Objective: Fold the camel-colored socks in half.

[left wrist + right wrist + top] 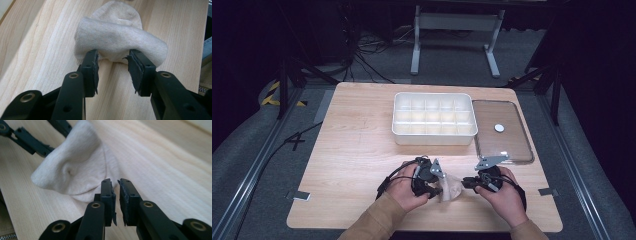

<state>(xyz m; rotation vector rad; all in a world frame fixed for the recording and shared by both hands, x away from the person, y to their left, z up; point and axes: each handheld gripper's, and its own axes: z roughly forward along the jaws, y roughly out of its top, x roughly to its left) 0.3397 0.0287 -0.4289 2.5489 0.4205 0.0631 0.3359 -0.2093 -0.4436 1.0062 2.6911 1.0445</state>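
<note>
Lying bunched on pale grained wood table (37,37), soft knit sock (112,35)

Lab, dark curtains (242,60), floor cables (367,55)

Crumpled cream sock (117,35) on table

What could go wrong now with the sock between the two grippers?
1. The left gripper stands open at the edge of the beige sock, pads not pressing; the bunched fabric may slip out or unroll.
2. The right gripper is nearly closed beside the sock with nothing visibly between its pads, so it may miss the fabric.
</note>
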